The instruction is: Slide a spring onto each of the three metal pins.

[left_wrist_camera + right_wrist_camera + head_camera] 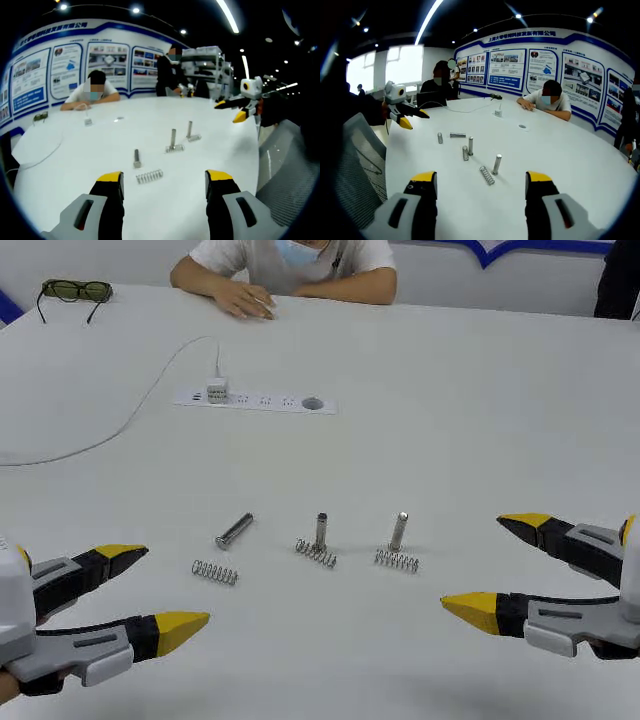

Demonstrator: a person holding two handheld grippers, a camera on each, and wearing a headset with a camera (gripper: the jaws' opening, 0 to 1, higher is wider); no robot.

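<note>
Your left gripper (178, 585) and right gripper (471, 561), bodies cut off at the edges, gape wide and empty.
Between them: three smooth metal pins (321, 530), one lying flat, a coiled spring (316, 553) beside each.

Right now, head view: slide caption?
Middle pin and right pin upright, left pin flat, loose springs beside them; left gripper and right gripper open.

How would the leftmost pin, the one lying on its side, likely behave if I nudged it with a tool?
The lying pin is a round metal cylinder on a smooth table, so it would probably roll, likely curving around its wider head. It looks solid, so it is probably stiff and heavy for its size.
</note>
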